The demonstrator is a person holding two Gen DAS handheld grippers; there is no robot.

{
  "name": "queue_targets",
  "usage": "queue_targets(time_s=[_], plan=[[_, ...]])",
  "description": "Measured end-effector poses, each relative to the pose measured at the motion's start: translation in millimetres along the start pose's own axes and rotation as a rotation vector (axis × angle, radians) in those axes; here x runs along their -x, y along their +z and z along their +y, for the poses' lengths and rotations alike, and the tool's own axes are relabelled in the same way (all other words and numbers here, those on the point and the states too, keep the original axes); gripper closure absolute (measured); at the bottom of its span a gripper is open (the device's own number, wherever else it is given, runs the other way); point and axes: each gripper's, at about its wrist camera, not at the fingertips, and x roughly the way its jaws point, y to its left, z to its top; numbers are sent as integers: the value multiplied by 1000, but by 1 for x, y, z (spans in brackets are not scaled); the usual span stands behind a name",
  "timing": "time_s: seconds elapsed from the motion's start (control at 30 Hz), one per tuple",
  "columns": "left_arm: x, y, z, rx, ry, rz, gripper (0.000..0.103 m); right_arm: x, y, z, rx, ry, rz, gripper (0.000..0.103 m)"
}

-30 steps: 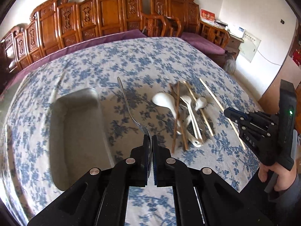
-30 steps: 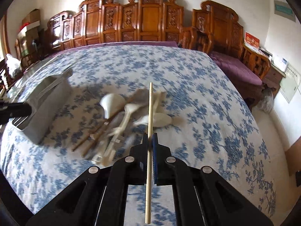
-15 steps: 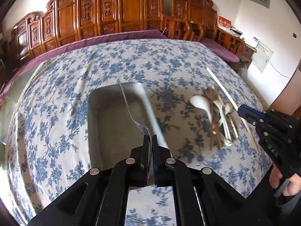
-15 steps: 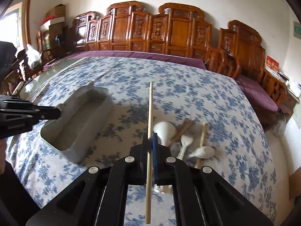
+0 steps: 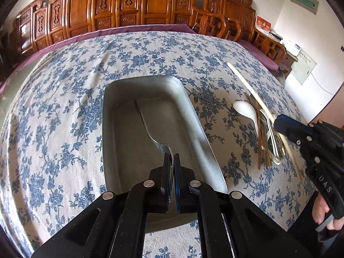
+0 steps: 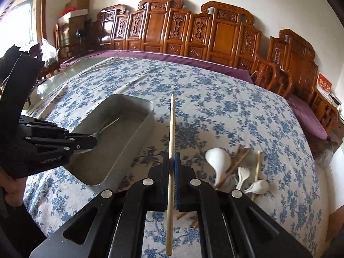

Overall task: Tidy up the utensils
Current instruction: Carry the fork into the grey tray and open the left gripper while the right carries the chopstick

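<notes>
Left wrist view: we look steeply down along the left gripper point(image 5: 171, 158) into the metal tray point(image 5: 200, 126), toward the table's far edge. Right wrist view: we look down from the tray's right, above the right gripper point(image 6: 172, 157). Both share the tray, the utensil pile point(image 6: 234, 172) and the carved chairs point(image 6: 215, 36).

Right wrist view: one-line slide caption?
Right gripper holds a chopstick; left gripper holds a fork over metal tray.
</notes>
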Motion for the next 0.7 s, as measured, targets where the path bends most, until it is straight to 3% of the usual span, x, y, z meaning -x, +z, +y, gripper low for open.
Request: queue_targets(time_s=[0.37,0.7], plan=[[-3,3,13,46,-13,-10,100,-13,11,17,2,42,15,97],[22,8,41,84,75,-82,91,-38,31,36,-71,168,43,97]])
